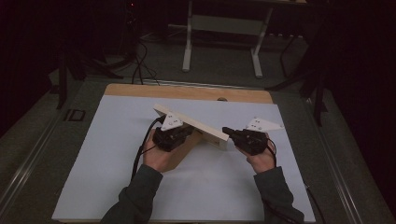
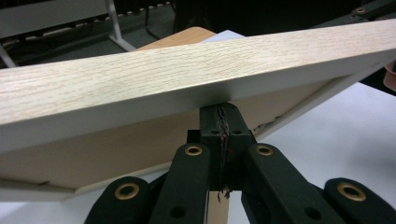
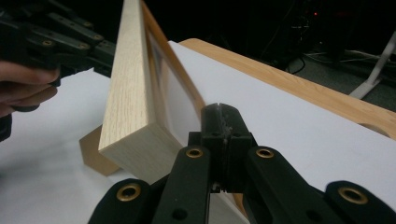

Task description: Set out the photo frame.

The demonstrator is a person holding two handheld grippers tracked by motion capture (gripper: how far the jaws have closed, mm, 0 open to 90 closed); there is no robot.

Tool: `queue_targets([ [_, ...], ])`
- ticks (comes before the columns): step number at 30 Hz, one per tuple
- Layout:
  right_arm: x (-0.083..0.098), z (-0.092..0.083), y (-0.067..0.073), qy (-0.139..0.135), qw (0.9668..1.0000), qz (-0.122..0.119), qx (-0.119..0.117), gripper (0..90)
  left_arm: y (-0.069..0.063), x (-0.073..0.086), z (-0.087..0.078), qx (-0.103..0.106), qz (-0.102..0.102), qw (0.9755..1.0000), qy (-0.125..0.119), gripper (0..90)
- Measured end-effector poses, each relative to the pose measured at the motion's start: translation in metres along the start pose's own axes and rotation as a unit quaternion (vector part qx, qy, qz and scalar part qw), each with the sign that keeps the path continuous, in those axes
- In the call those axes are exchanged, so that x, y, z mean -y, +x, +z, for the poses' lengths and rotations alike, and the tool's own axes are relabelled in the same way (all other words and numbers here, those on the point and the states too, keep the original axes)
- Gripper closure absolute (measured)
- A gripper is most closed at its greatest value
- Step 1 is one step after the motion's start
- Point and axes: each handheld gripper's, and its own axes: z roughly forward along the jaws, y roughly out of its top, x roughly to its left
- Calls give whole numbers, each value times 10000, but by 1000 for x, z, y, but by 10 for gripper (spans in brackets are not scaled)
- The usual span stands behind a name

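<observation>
No readable writing on the wooden frame (image 1: 194,124), which is standing tilted near the white sheet's (image 1: 107,154) middle, toward the far edge. L gripper (image 1: 180,133) & R gripper (image 1: 227,131), jaws closed, are pressing at its back and near end; forearms are coming in from the near edge.

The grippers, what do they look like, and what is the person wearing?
Both the left gripper and right gripper are black, with brass-ringed holes along their jaw arms. Each carries a pale grey three-cornered plate and trails a black cable. The person wears dark grey-green sleeves.
</observation>
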Motion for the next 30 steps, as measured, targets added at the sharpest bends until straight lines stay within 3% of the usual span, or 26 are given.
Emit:
queue_targets([
  [22, -4, 5, 25, 96, 9989, -349, -302, 898, 1, -4, 2, -45, -34, 10000, 43, 900],
  [30, -5, 8, 33, 109, 9982, -439, -388, 898, 5, -4, 3, 27, -28, 10000, 42, 900],
])
